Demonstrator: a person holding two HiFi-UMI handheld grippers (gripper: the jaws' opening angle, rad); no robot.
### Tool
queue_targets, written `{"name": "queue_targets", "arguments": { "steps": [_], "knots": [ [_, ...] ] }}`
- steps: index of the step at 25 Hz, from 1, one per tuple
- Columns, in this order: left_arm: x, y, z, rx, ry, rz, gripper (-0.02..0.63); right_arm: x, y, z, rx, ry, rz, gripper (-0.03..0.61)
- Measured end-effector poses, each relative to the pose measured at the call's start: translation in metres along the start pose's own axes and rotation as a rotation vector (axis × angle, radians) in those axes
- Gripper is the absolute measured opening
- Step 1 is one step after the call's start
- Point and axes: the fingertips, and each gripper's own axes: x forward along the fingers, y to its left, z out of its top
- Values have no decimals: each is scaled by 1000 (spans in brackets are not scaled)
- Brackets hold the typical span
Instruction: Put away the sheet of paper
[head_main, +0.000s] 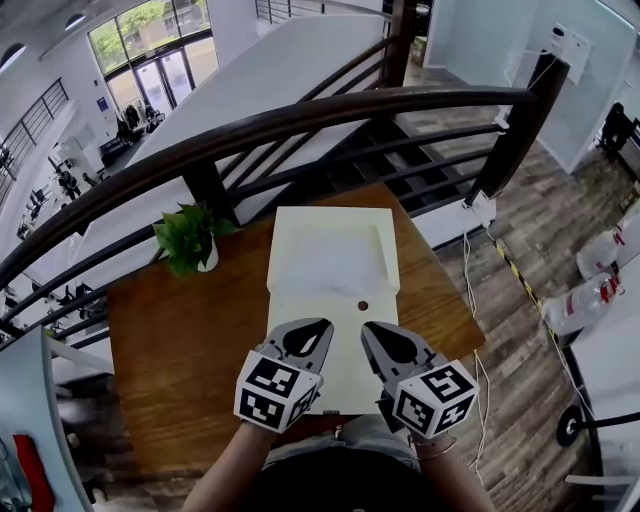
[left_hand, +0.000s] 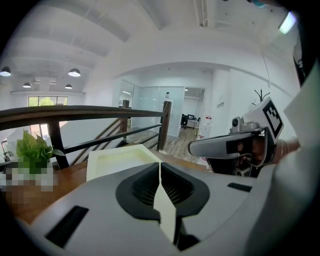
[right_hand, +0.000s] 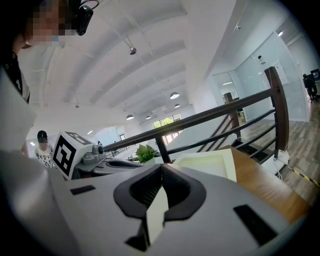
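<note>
Sheet of paper (head_main: 335, 375) runs lengthwise from the counter's (head_main: 180, 340) near edge toward the cream tray (head_main: 335, 225) — left gripper (head_main: 318, 326) and right gripper (head_main: 374, 331) each clamped on its near end.

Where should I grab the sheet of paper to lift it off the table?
Take the sheet of paper by its near edge, from the person's side: it lies flat on the table, so only an edge can be pinched. The left claw and right claw are shut on that edge, side by side.
</note>
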Motion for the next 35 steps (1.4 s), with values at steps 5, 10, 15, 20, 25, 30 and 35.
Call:
{"name": "queue_targets", "arguments": {
  "steps": [5,10,15,20,25,30,35],
  "knots": [
    [-4,1,-1,-53,-21,12,25,-3,1,-2,-1,6,5,28],
    [-2,-4,-6,-63,-15,-4,25,-2,3,-8,-11,27,13,28],
    [-2,-6,-11,-47,4,0,25,1,5,-11,-10,32,16,28],
    [-2,-5,-14,-59,9,-9,25,2,6,-14,-16,43,17,27],
    [-1,-8,-21,-44,30,-25,25,2,5,-15,-15,46,13,26],
    [-1,-9,-24,-42,41,-33,25,3,8,-18,-18,63,19,26],
    [-3,-8,-26,-58,43,-37,25,2,5,-21,-15,74,11,26]
  ]
}}
